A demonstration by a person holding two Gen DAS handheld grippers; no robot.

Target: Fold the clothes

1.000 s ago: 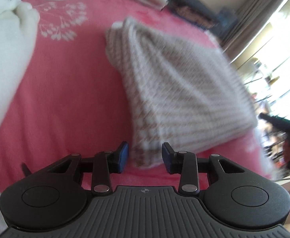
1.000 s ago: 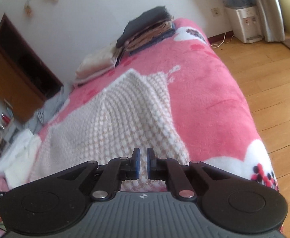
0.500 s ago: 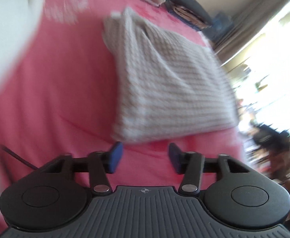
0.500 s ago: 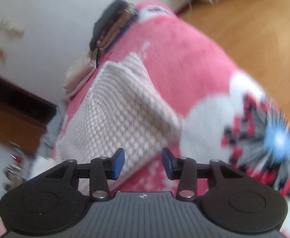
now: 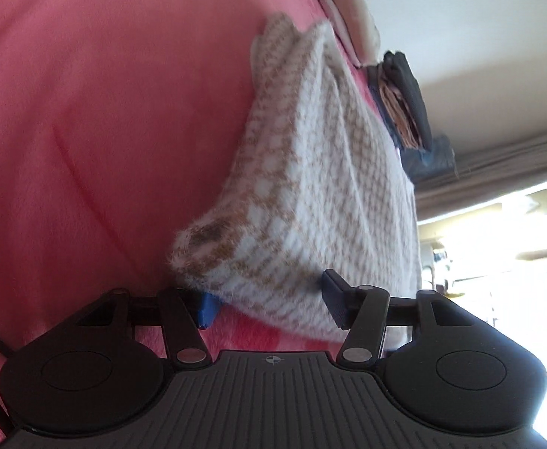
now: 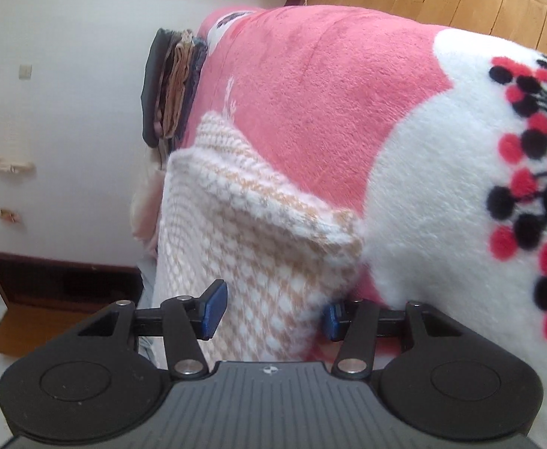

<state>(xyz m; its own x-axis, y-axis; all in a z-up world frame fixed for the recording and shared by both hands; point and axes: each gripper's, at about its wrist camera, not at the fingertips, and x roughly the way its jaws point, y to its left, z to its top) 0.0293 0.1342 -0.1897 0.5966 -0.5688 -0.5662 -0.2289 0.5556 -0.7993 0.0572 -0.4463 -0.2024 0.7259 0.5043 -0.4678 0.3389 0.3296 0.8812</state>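
Both hand-held grippers stand spread wide: the left hand-held gripper (image 5: 269,301) straddles a near corner of the folded knit sweater (image 5: 322,187), the right hand-held gripper (image 6: 271,310) straddles its other near corner. That sweater lies on the pink blanket (image 6: 310,86), with stacked clothes (image 6: 172,86) beyond it.

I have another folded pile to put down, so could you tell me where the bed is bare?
Bare pink blanket lies left of the knit sweater, and more to its right, toward the floral print. Behind the sweater, by the wall, folded stacks crowd the edge.
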